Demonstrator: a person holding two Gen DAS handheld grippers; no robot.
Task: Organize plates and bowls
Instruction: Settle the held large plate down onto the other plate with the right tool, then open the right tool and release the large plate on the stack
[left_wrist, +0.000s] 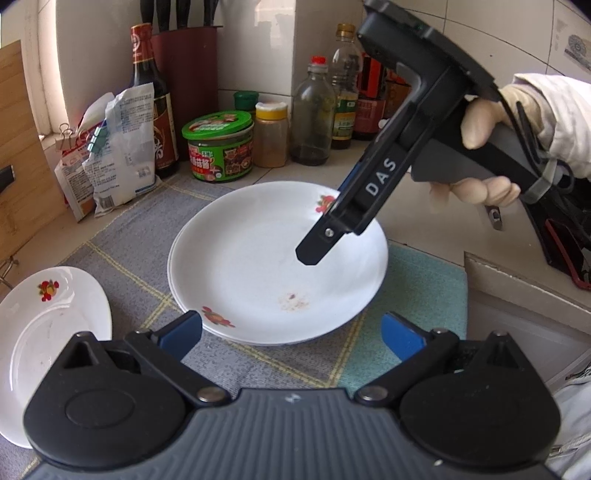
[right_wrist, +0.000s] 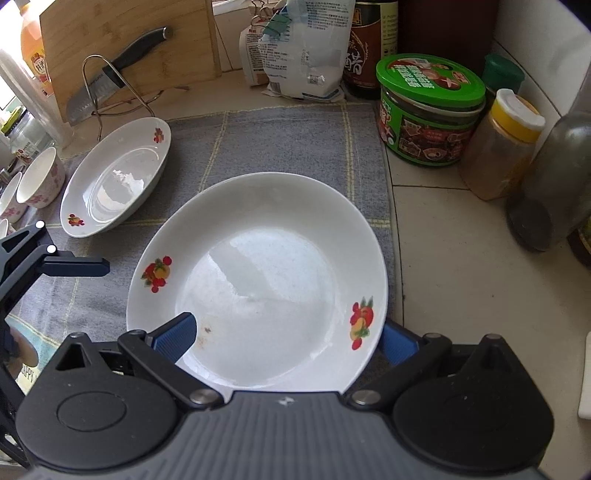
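A white plate with fruit prints (left_wrist: 258, 266) lies on top of another on the grey cloth (left_wrist: 125, 254), in the middle of the left wrist view. My left gripper (left_wrist: 291, 334) is open at the stack's near rim, apart from it. My right gripper (left_wrist: 320, 244) reaches in from the right, held by a gloved hand (left_wrist: 480, 122). In the right wrist view my right gripper (right_wrist: 287, 338) is open and straddles the top plate's (right_wrist: 266, 258) near rim, one finger inside and one outside. A second fruit-print plate (right_wrist: 114, 177) lies tilted to the left.
Small flowered bowls (right_wrist: 38, 177) stand at the far left. A knife (right_wrist: 110, 74) rests in a wire stand against a wooden board (right_wrist: 129, 37). A green-lidded jar (right_wrist: 428, 110), a spice jar (right_wrist: 506, 144), bottles (left_wrist: 314, 110) and bags (left_wrist: 114, 147) line the tiled wall.
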